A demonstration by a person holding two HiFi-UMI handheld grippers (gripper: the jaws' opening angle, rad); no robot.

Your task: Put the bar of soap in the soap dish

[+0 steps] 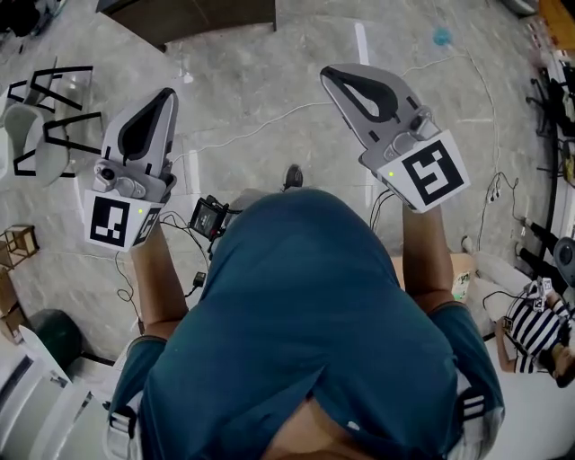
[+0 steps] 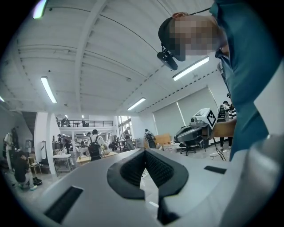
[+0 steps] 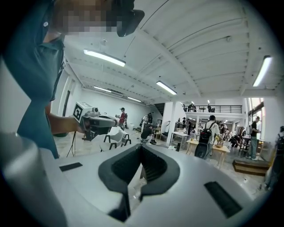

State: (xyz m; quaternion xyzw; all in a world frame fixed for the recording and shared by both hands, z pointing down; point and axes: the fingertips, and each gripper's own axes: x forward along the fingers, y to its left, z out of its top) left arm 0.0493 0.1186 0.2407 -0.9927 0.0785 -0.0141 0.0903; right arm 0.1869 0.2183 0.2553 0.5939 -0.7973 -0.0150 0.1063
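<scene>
No bar of soap and no soap dish shows in any view. In the head view my left gripper [image 1: 167, 95] and my right gripper [image 1: 327, 72] are held out level over a grey marble floor, on either side of my blue shirt. Along the left gripper [image 2: 144, 151] its ribbed black pads meet at the tips with nothing between them. The right gripper [image 3: 141, 146] is shut the same way and holds nothing. Each gripper view catches the other: the right gripper [image 2: 200, 126] with its marker cube, and the left gripper [image 3: 95, 121].
White chairs with black frames [image 1: 43, 128] stand at the left. Cables [image 1: 269, 121] trail over the floor. A dark wooden bench [image 1: 193, 18] is at the top, a cardboard box [image 1: 460, 269] near my right side, and a person in a striped top [image 1: 532, 325] at the right. Far off, people stand at tables [image 3: 208, 144].
</scene>
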